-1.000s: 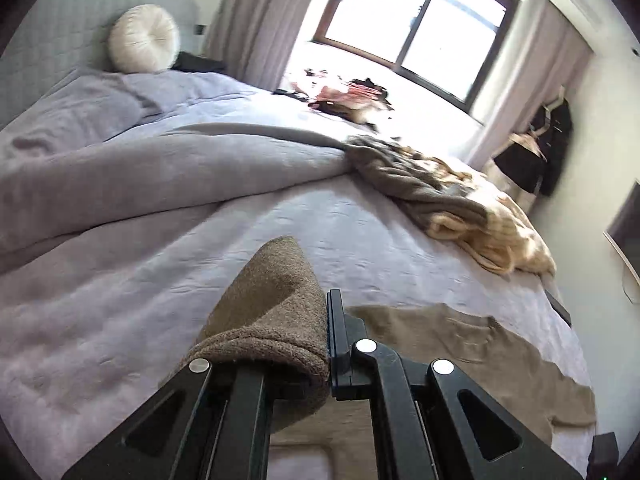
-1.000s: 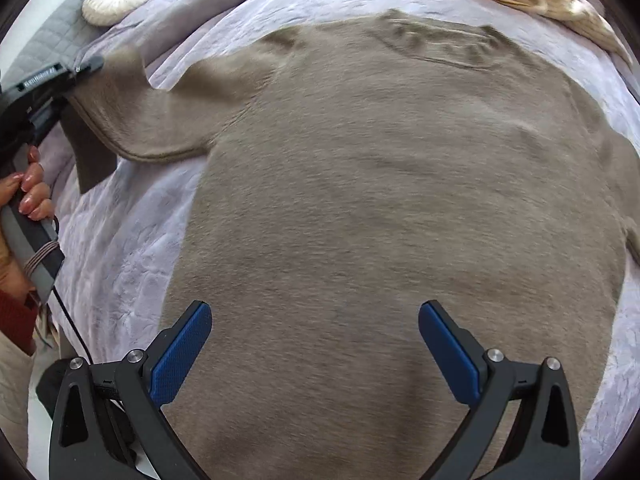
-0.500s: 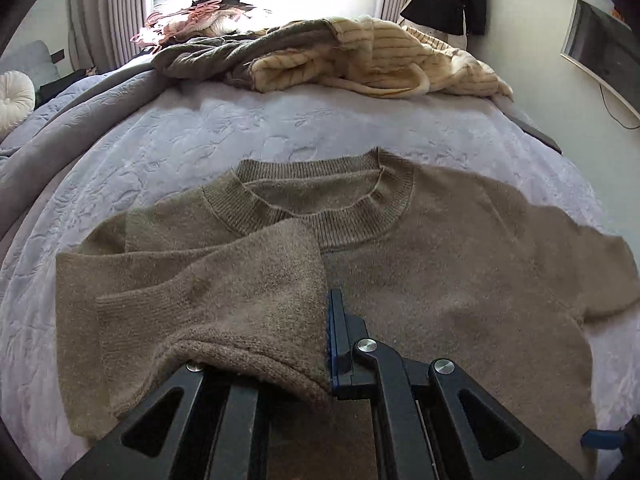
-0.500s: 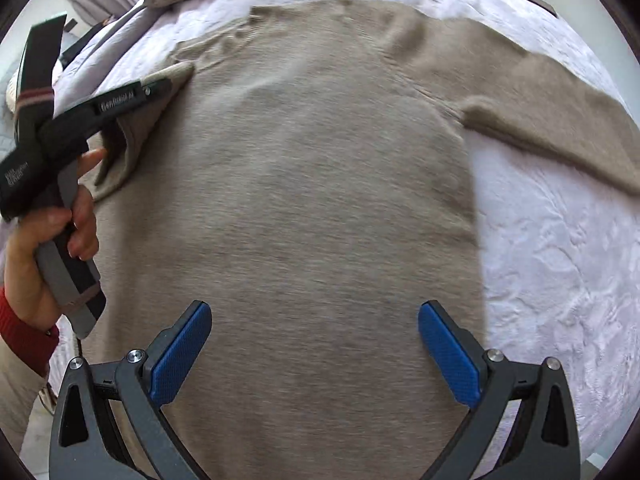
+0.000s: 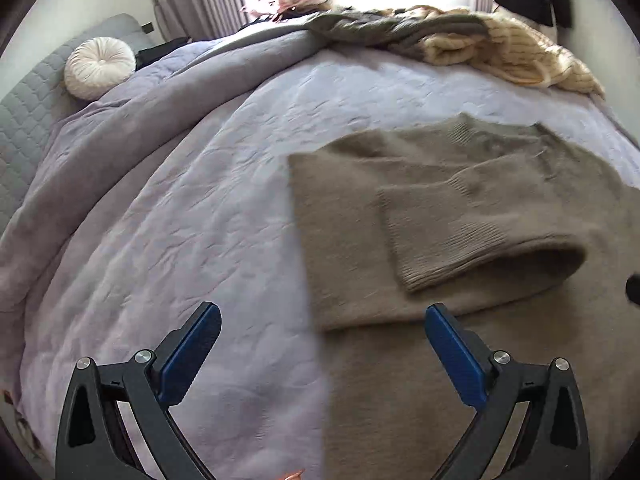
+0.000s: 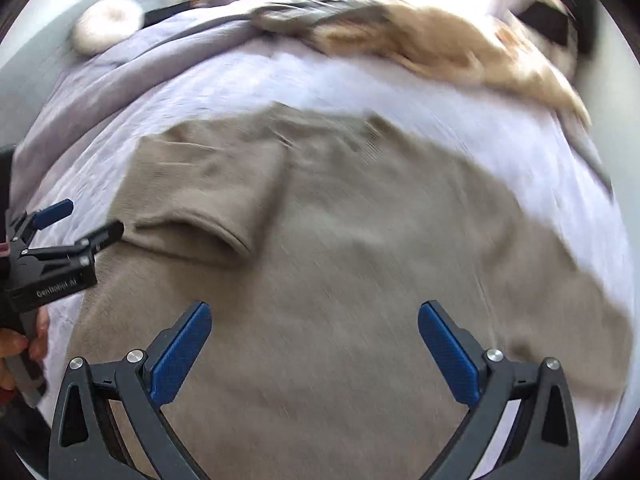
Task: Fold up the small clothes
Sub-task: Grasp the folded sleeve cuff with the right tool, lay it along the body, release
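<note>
Both the left gripper [image 5: 320,344] and right gripper [image 6: 314,340] gape wide and hold nothing, so the loose folded sleeve [image 5: 460,232] on the brown sweater [image 6: 340,260] could slide open if a finger bumps it.

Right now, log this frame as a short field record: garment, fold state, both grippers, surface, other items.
garment: brown sweater, spread flat on the bed
fold state: one sleeve folded in over the body; the other side not yet folded
left gripper: open, empty, over the sweater's edge
right gripper: open, empty, above the sweater body
surface: lavender quilted bedspread
other items: pile of clothes at the far side; round white cushion
image quality: right wrist view motion-blurred
</note>
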A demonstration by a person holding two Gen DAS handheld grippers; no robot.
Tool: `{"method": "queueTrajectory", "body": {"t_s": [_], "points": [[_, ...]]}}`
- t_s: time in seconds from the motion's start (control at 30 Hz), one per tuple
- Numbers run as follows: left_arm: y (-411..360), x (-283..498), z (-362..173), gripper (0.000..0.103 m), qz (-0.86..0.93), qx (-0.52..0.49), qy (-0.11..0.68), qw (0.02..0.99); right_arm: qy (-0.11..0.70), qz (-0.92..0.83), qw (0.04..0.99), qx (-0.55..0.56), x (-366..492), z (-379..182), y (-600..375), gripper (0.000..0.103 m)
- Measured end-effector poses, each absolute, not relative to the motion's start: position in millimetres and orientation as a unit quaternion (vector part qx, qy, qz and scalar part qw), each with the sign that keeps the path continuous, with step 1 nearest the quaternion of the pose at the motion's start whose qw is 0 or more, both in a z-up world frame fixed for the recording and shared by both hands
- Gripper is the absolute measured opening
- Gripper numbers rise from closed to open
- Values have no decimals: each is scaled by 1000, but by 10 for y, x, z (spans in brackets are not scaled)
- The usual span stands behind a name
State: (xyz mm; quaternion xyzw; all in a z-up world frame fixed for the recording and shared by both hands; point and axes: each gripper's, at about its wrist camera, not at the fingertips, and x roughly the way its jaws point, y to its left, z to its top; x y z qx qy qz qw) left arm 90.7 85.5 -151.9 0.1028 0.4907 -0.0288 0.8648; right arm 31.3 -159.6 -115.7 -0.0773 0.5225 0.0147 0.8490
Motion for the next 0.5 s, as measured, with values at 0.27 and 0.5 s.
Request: {"method": "queueTrajectory", "body": {"t_s": [0.27, 0.5], "points": [[1054, 1015, -1891, 102, -11, 114, 506, 855, 469, 49, 791, -391, 975, -1895, -318, 65], [1116, 1023, -1917, 102, 11, 80, 503, 860, 462, 18, 883, -84, 985, -1291, -1185, 5]]}}
